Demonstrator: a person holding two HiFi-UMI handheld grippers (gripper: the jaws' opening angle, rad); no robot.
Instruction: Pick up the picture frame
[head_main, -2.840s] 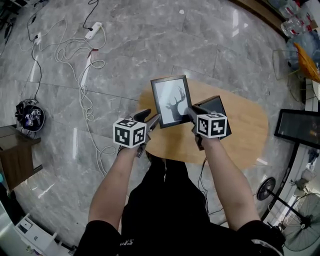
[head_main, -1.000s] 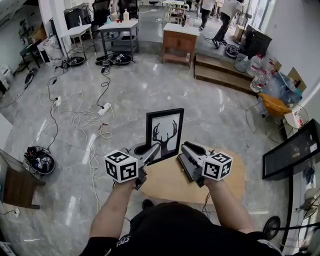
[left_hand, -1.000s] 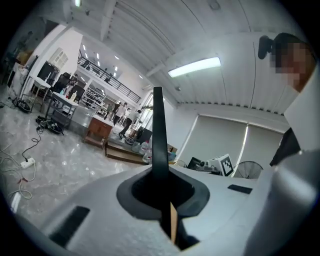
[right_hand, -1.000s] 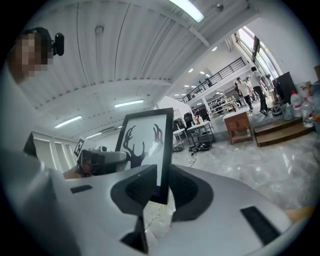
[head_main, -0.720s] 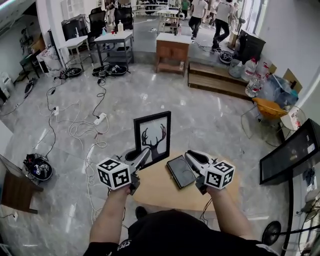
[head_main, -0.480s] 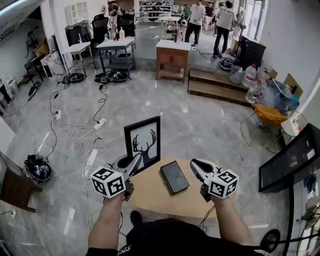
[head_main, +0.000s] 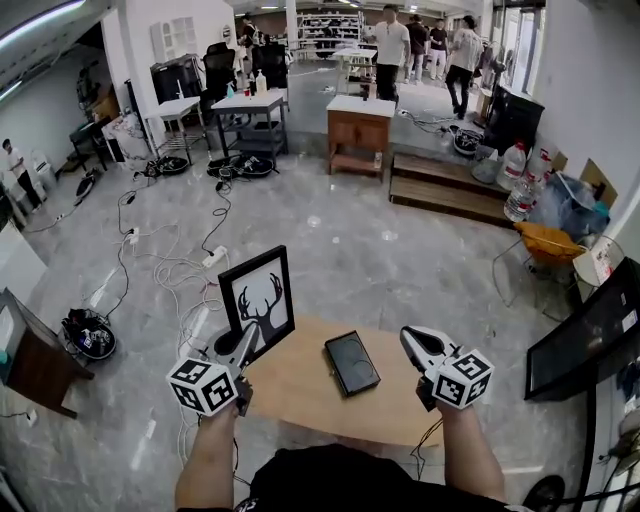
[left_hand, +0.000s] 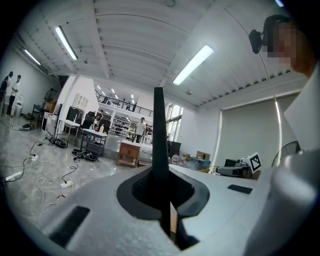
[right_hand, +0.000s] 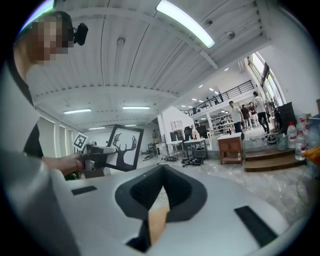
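1. The picture frame (head_main: 257, 304) is off the bench (head_main: 300, 392), held in the air over the bench's left end. It stands nearly upright with a slight tilt, and its black antlered-deer print faces the person.
2. The left gripper (head_main: 242, 340) holds the picture frame low on its edge. In the left gripper view the frame shows edge-on as a thin dark upright strip, and the jaws are pressed onto it.
3. The right gripper (head_main: 410, 337) hovers over the bench's right end, well apart from the picture frame. Its jaws have just been closing and now meet, with nothing between them.
4. In the right gripper view the picture frame and the left gripper appear off to the left, with a hand behind them.
5. A flat black rectangular object (head_main: 352, 363) lies on the bench near its middle, between the two grippers. Neither gripper touches it.
6. The bench is an oval wooden top on a grey marble floor (head_main: 400, 250).
7. White cables (head_main: 165, 270) trail across the floor beyond the bench's left end, and a wooden cabinet (head_main: 358, 135) stands further back.
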